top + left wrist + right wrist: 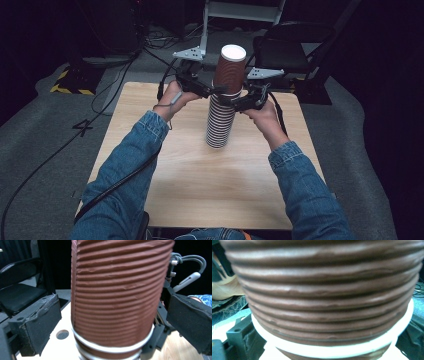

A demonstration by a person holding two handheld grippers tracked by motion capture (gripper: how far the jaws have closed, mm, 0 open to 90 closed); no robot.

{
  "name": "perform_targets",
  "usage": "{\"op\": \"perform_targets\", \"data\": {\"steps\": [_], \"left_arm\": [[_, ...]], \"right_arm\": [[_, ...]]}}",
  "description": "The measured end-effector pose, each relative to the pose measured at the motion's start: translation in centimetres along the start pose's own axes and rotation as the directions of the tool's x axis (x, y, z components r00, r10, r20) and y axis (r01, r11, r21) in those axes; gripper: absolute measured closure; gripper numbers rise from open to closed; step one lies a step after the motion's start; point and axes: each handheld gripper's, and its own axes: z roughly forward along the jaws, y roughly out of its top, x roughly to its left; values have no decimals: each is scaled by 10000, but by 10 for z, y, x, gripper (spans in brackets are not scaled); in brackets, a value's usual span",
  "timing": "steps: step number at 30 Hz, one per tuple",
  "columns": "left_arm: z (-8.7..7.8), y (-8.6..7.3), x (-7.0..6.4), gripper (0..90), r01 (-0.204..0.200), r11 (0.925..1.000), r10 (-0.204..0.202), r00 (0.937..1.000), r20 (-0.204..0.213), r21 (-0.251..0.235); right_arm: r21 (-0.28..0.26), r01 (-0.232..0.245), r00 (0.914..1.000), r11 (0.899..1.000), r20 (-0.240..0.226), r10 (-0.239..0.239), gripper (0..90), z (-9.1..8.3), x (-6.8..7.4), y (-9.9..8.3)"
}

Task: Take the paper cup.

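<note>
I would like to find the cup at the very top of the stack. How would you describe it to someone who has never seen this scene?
Look at the wooden table; near its far edge a tall stack of cups stands upside down. The top cup sits between the left gripper and the right gripper. It alone shows its whole brown ribbed wall and white round bottom; the others show only their rims.

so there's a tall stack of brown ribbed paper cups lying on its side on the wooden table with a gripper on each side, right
Not quite: the stack of brown ribbed paper cups stands upright on the wooden table, not on its side. The high view shows it, with the left gripper and the right gripper at either side near the top cup.
</note>
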Motion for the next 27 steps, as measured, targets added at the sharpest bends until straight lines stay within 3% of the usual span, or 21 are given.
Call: {"op": "perform_targets", "data": {"steps": [5,11,13,27], "left_arm": [[11,1,-2,0,-260,9996,258,9996,129,113],[19,-1,0,19,-286,9995,285,9995,107,112],[19,-1,0,73,-607,9981,607,9982,-6,103],[18,2,2,84,-636,9974,633,9979,103,325]], "right_arm": [[5,3,10000,10000,6,-3,15,0,0,0],[23,11,10000,10000,-3,-11,16,0,0,0],[43,1,10000,10000,-1,-1,16,-1,0,0],[17,9,10000,10000,23,-9,16,0,0,0]]}}
